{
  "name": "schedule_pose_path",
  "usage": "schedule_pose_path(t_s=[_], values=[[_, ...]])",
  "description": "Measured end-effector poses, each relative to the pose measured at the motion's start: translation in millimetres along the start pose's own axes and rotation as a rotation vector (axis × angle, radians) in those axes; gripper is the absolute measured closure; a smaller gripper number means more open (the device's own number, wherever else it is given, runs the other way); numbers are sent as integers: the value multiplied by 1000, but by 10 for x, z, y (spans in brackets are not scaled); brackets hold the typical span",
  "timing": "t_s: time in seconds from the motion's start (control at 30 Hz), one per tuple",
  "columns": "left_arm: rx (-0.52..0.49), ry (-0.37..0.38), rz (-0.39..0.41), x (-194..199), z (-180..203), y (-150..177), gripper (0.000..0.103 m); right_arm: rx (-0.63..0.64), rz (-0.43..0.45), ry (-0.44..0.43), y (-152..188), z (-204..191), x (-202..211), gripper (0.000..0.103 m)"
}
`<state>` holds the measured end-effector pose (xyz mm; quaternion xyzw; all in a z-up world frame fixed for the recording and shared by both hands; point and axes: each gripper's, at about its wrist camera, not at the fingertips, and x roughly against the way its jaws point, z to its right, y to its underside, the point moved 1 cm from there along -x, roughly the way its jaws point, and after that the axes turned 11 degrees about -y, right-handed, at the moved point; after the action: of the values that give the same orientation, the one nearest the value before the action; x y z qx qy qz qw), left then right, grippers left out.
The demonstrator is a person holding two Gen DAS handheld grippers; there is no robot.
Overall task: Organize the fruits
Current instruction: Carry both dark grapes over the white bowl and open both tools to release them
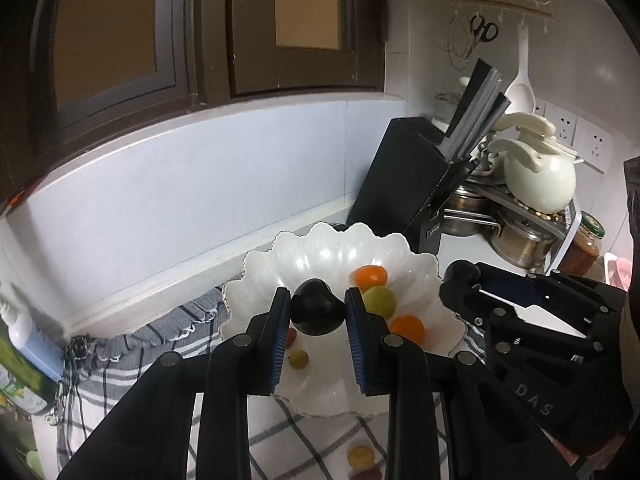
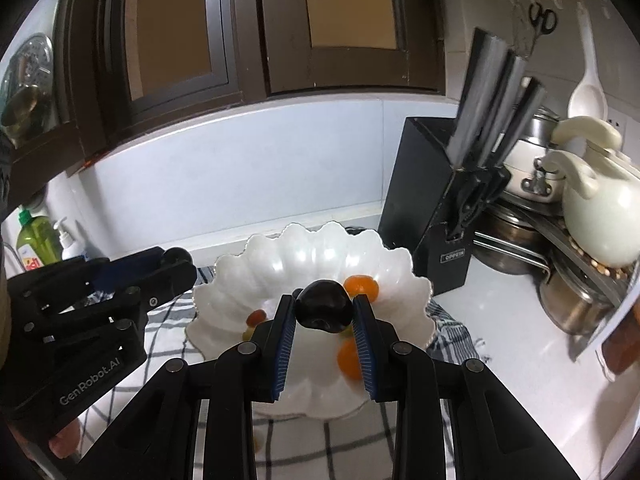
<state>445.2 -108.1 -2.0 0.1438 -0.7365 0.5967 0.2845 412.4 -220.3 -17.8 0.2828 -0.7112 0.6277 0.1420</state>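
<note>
My left gripper is shut on a dark, near-black plum, held above a white scalloped bowl. My right gripper is shut on a second dark plum over the same bowl. In the bowl lie two oranges, a green fruit and small grapes. Each gripper shows in the other's view, the right one beside the bowl's right rim and the left one by its left rim. A yellow fruit lies on the checked cloth.
A black knife block stands behind the bowl to the right. Past it are a cream teapot, steel pots on a rack and a jar. Bottles stand at the far left by the wall.
</note>
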Motion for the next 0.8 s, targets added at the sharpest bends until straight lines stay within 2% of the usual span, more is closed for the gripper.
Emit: schedule_pose_path(t_s=[0.47, 0.8], values=[[5, 35, -149, -722, 26, -308, 75, -70, -186, -29, -277, 326, -778, 72], [-2, 24, -270, -1270, 10, -340, 75, -74, -304, -15, -367, 494, -1288, 72]])
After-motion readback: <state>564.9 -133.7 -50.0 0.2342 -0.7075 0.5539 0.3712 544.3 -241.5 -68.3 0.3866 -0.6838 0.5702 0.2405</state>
